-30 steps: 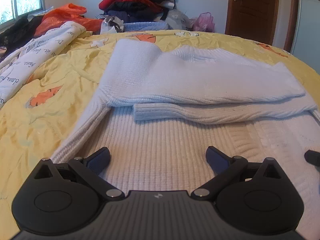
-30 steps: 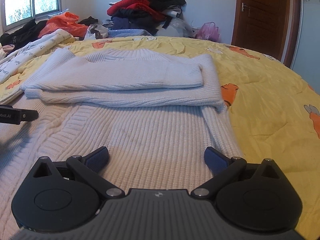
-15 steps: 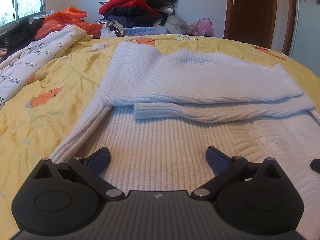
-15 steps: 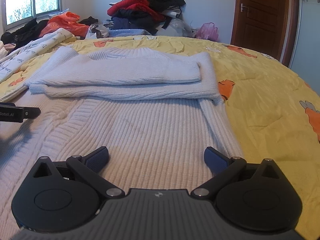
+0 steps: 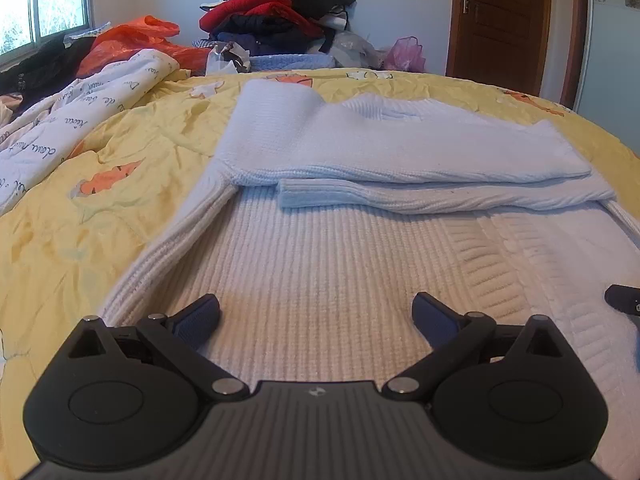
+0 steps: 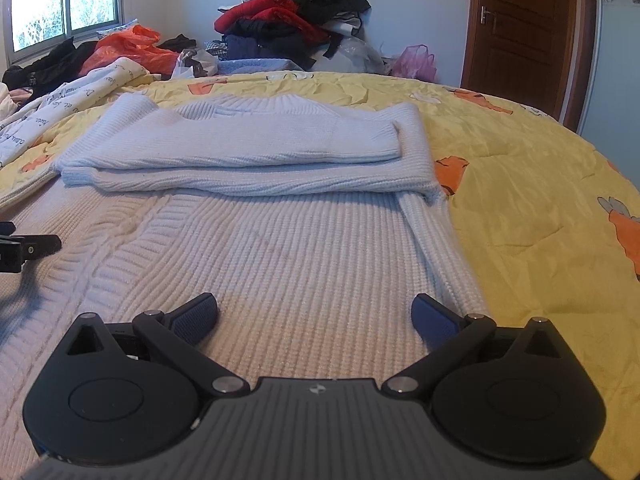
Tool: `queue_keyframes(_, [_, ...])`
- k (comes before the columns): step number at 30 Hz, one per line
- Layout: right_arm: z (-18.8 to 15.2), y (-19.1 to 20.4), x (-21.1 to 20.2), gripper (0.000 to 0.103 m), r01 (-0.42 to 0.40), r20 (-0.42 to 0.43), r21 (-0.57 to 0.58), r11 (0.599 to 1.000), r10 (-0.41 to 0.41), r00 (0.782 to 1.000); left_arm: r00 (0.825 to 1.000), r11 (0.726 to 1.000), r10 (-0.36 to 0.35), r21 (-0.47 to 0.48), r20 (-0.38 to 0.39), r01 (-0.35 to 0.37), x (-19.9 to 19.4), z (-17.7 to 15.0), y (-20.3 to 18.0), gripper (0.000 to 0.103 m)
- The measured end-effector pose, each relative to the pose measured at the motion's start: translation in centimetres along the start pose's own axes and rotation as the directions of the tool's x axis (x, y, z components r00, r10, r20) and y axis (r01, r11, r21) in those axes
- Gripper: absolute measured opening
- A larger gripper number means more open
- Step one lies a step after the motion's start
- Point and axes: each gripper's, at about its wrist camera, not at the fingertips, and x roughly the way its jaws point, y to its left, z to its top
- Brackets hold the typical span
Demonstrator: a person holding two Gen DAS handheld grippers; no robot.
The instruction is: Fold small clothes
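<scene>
A white ribbed knit sweater [image 5: 340, 256] lies flat on the yellow bedspread [image 5: 100, 208], with both sleeves folded across its upper part [image 5: 400, 152]. It also shows in the right wrist view [image 6: 280, 248]. My left gripper [image 5: 316, 316] is open and empty, low over the sweater's lower left part. My right gripper [image 6: 314, 314] is open and empty, low over the lower right part, near the sweater's right edge [image 6: 444, 248]. The tip of the right gripper shows at the right of the left wrist view [image 5: 624, 300], and the left gripper's tip at the left of the right wrist view [image 6: 28, 248].
A white printed quilt [image 5: 60, 136] lies at the left. A heap of clothes [image 5: 280, 20] and an orange bag [image 5: 132, 40] sit beyond the bed's far edge. A wooden door [image 5: 504, 20] stands at the back right.
Both grippers have drawn back slightly toward the sweater's hem and tilted up a little. Both stay open. The sweater has not moved.
</scene>
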Motion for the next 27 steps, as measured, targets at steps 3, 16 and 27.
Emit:
queue_keyframes(3, [0.0,0.0,0.0,0.102,0.001,0.000,0.000,1.000,-0.001,1.000,1.000,1.000,0.013,0.006,0.004,-0.013,0.1,0.0,-0.3,0.103])
queue_keyframes(16, [-0.1,0.0,0.0,0.102,0.000,0.000,0.001,1.000,0.000,1.000,1.000,1.000,0.010,-0.004,0.002,-0.010,-2.2,-1.8,0.1,0.103])
queue_keyframes(27, [-1.9,-0.4,-2.7,0.102,-0.009,-0.003,0.000,1.000,0.009,1.000,1.000,1.000,-0.006,0.023,-0.003,0.006,-3.6,-3.0,0.5,0.103])
